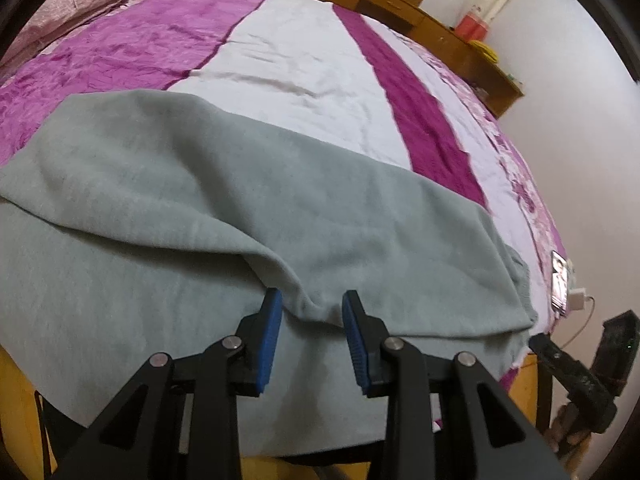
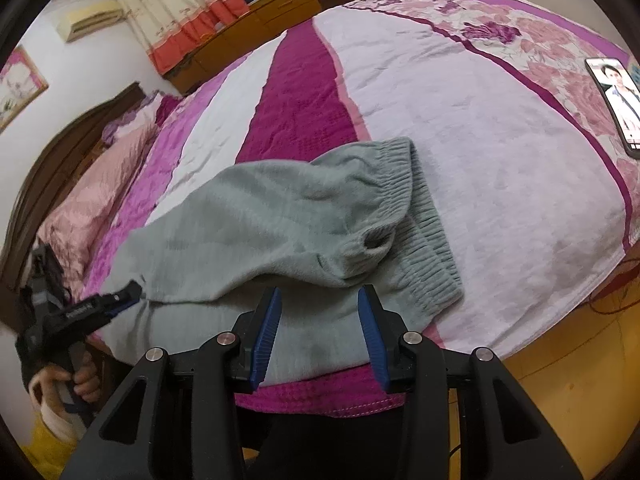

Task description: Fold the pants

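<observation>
1. The grey pants (image 2: 280,216) lay across the near edge of the bed (image 2: 500,184), one half already folded over the other so the waistband (image 2: 424,248) doubled up.
2. My left gripper (image 1: 310,312) stood parted and empty at the folded edge, ready to straighten it.
3. My right gripper (image 2: 318,312) was parted too, gripping nothing, near the waistband.
</observation>
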The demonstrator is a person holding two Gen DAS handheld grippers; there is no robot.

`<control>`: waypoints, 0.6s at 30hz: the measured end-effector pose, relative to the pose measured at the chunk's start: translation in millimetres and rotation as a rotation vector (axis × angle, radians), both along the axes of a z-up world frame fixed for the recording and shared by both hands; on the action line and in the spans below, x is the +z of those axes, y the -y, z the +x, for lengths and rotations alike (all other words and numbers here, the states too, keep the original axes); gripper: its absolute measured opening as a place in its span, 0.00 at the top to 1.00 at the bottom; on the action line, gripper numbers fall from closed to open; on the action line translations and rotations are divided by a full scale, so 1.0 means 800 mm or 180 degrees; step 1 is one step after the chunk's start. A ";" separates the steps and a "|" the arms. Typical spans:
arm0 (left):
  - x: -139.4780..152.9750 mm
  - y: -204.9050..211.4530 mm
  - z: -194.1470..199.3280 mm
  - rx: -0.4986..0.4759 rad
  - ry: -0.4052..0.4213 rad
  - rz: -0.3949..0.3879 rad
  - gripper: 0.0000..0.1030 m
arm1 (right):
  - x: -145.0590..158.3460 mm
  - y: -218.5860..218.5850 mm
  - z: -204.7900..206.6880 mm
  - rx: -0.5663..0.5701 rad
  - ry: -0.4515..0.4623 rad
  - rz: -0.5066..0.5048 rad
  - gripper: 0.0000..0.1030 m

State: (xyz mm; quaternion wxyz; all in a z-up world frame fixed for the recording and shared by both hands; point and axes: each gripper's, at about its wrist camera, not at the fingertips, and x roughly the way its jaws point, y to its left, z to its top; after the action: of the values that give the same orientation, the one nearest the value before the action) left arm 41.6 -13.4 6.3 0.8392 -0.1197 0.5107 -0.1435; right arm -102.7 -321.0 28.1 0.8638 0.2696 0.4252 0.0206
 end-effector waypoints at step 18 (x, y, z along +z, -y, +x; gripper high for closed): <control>-0.025 0.001 0.015 0.0099 -0.0138 0.0002 0.69 | -0.067 0.039 0.045 -0.0660 -0.0351 0.1106 0.66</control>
State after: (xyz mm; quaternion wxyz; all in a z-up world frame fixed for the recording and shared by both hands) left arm 53.4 -13.9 -13.6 0.8301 -0.1304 0.5269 -0.1276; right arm -67.0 -352.1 -25.4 0.7772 0.4576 0.4318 -0.0101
